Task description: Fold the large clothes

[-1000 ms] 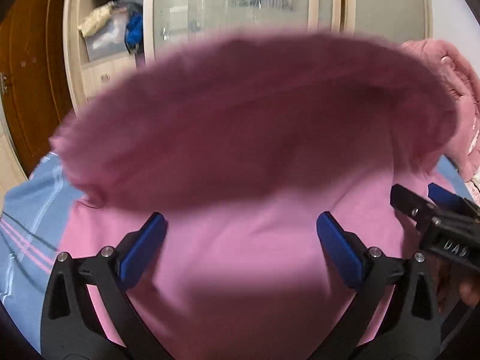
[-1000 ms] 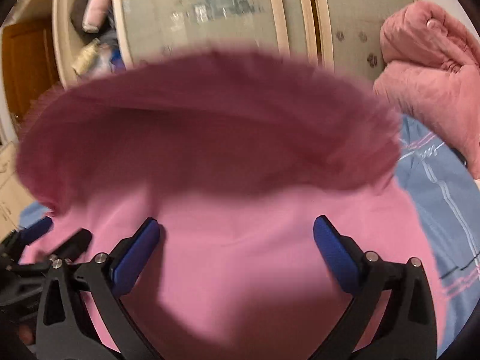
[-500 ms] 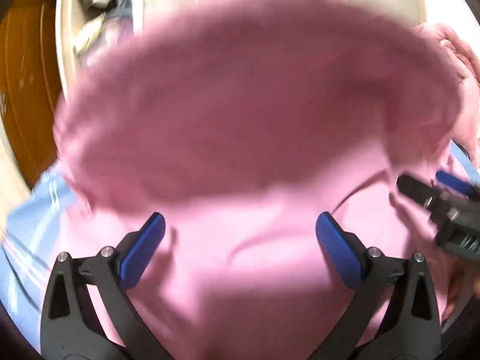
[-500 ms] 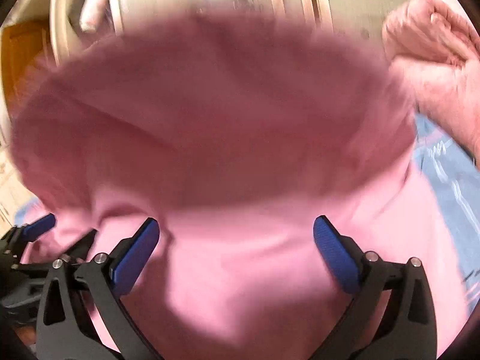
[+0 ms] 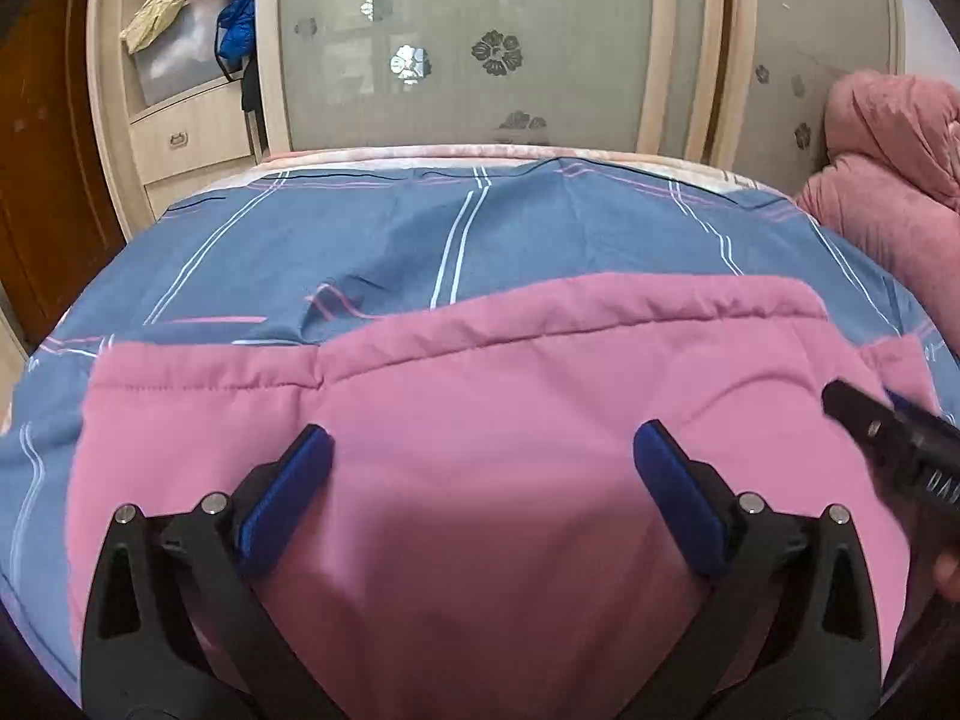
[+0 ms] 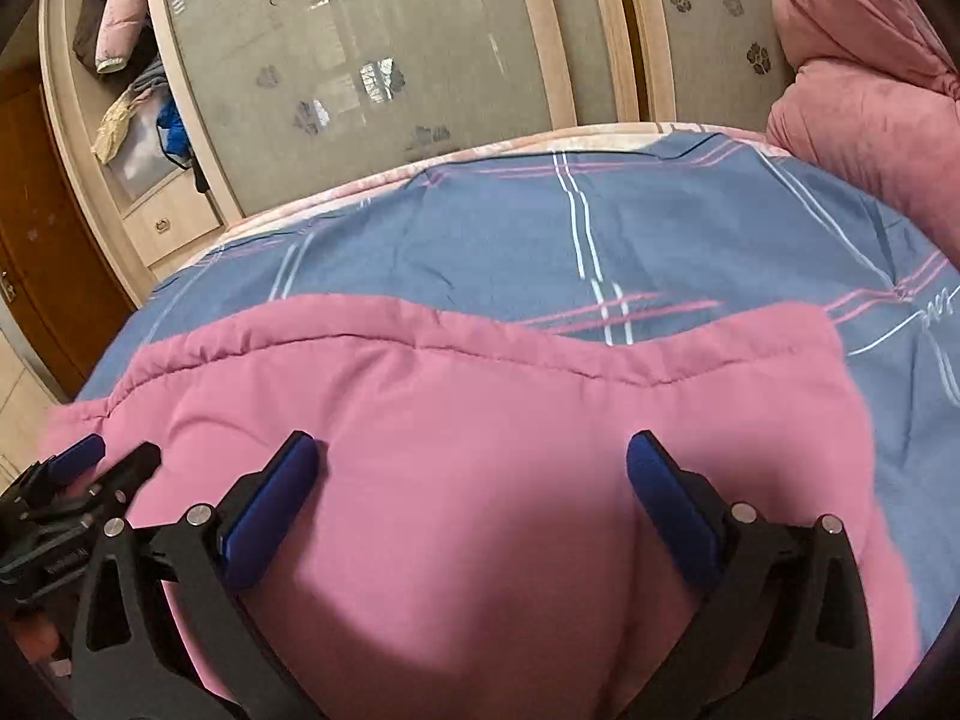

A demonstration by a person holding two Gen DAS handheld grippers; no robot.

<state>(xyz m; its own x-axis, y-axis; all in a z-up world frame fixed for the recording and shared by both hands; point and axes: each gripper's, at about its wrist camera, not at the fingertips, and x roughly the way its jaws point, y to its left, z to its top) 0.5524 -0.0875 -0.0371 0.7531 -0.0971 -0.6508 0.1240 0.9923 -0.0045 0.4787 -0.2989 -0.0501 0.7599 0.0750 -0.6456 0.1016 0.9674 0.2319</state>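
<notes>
A large pink garment lies folded on the bed, its stitched hem edge facing away from me; it also shows in the right wrist view. My left gripper hovers over its near part, jaws wide open and empty. My right gripper is likewise wide open and empty above the garment. The right gripper shows at the right edge of the left wrist view; the left gripper shows at the left edge of the right wrist view.
The bed carries a blue sheet with white and pink stripes. A bundled pink quilt lies at the far right. A wardrobe with frosted sliding doors and an open shelf with clothes stands behind.
The flap of pink fabric that was in the air before the cameras has dropped flat onto the garment. The bed and wardrobe behind it now show. Both grippers stay open.
</notes>
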